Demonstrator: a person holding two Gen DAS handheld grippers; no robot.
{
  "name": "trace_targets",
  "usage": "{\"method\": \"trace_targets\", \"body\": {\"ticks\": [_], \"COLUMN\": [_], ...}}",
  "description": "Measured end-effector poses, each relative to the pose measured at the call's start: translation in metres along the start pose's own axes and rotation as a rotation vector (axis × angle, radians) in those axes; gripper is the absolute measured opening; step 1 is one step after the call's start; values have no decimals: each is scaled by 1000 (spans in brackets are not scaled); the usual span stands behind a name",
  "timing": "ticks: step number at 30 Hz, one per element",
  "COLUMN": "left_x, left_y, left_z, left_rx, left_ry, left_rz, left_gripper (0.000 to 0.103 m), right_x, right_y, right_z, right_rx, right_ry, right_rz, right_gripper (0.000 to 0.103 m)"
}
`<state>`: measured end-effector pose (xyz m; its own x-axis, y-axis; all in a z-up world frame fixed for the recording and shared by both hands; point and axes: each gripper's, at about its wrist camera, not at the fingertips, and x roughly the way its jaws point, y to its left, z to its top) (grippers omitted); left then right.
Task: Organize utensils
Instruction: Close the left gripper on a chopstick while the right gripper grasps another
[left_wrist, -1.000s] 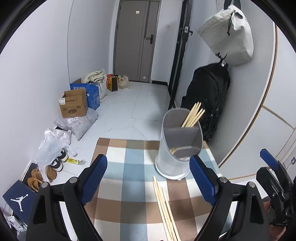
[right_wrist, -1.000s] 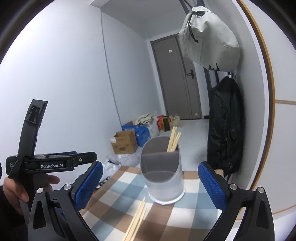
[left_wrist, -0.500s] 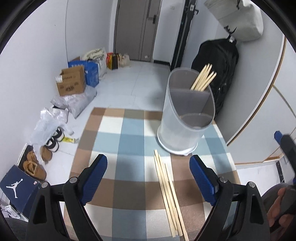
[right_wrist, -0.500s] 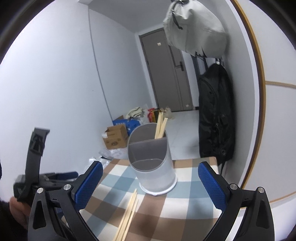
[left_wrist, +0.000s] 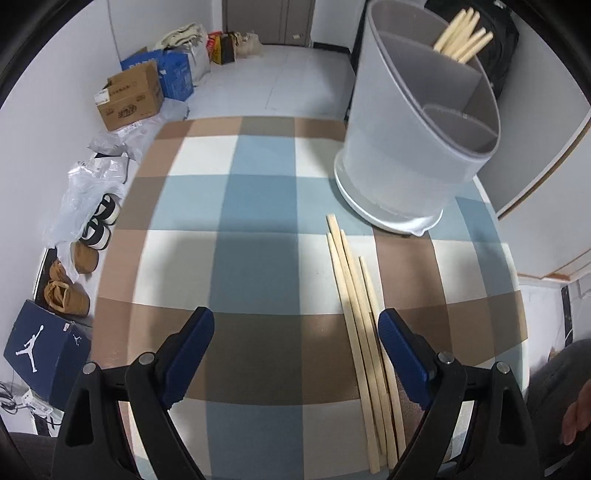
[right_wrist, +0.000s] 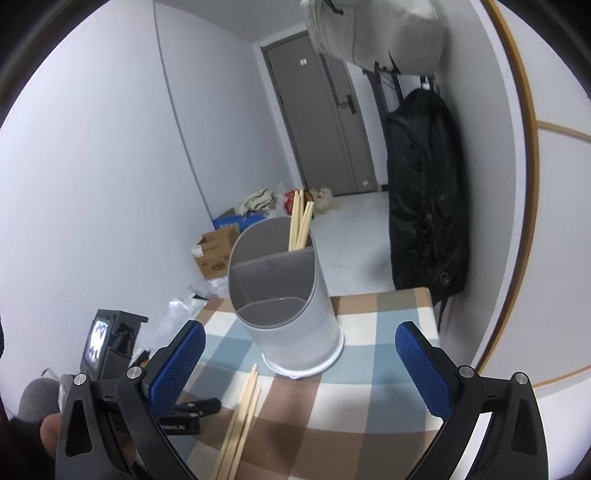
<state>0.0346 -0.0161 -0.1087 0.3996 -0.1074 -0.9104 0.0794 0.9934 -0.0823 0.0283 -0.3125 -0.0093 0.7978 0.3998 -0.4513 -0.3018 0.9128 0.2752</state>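
Grey holder (left_wrist: 413, 155) holds chopsticks (left_wrist: 461, 35) in rear compartment

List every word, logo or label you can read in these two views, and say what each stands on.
"obotAI" (partly hidden): left gripper body.
Jumpman logo, no words: blue shoebox.
Print on cardboard box: too blurred to read.
Print on blue carton: too blurred to read.

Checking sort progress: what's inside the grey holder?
Grey holder: chopsticks stand in the rear compartment; front compartments show nothing, though their floors are hidden by the walls.
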Motion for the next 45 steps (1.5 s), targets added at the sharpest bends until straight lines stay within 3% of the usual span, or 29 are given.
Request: {"method": "trace_targets", "body": {"ticks": [9,13,16,27,35,40,45], "left_x": [9,10,11,17,23,26,25], "left_y": [-14,-13,-11,-14,-11,-13,-2], "left_z": [-1,-4,-7,2,21,29,29], "left_rx": [36,23,10,19,56,77,6], "left_ry": [47,75,88,85,61,71,75], "left_rz": [52,63,49,78,47,-15,-92], "left_gripper": [87,79,79,77,43,3,1], "right_x": [14,18,20,24,28,32,40], "right_y": [-8,-12,-11,-9,-17,-21,-20], "right_z": [0,1,1,1,0,-2,-7], "right_rx": [22,40,37,55,96,111,94], "right_ry": [36,56,65,82,107,128,162], "right_rz": [6,16,24,57,63,69,60], "right_gripper": [103,103,103,103,103,103,103]}}
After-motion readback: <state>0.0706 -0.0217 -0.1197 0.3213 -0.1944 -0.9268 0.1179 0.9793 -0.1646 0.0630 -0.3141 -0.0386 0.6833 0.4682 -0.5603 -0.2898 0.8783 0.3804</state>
